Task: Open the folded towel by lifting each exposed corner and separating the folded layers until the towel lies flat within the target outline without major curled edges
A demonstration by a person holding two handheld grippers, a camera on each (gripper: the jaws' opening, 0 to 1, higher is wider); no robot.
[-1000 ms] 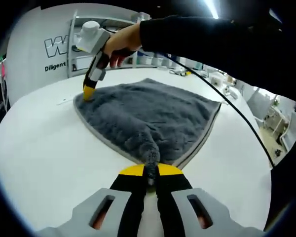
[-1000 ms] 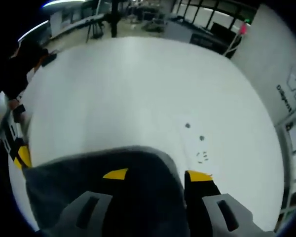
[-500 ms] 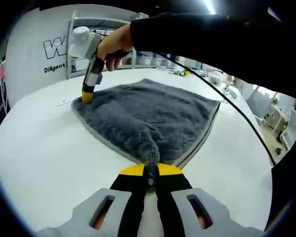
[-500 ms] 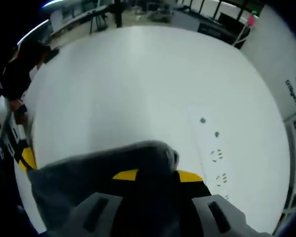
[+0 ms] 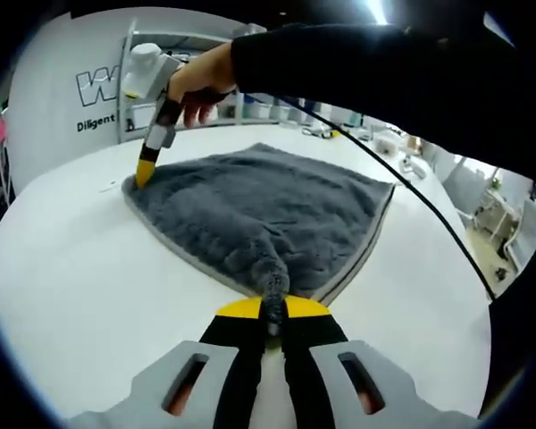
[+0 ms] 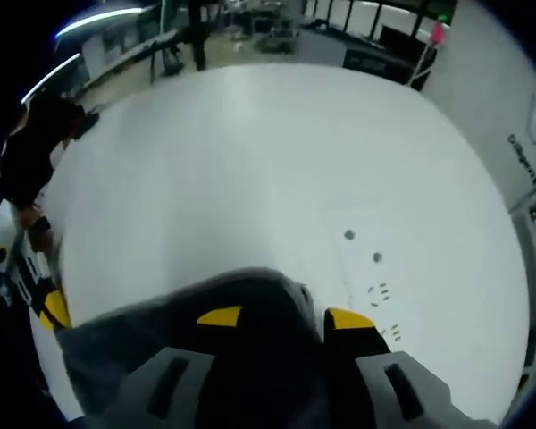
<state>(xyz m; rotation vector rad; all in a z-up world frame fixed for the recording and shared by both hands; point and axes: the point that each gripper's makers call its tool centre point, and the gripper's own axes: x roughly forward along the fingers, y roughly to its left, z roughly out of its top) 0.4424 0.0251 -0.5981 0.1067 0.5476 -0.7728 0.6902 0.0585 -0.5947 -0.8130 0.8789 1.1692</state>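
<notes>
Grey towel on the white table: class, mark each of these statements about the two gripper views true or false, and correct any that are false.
1. The left gripper has a corner of the grey towel pinched between its jaws. True.
2. The towel is red with white stripes. False: it is dark grey with a lighter grey border.
3. The right gripper is at the far corner of the towel in the left gripper view. True.
4. The towel hangs over the edge of the white table. False: it lies on the tabletop, away from the edges.
5. Small dark marks show on the table in the right gripper view. True.
</notes>
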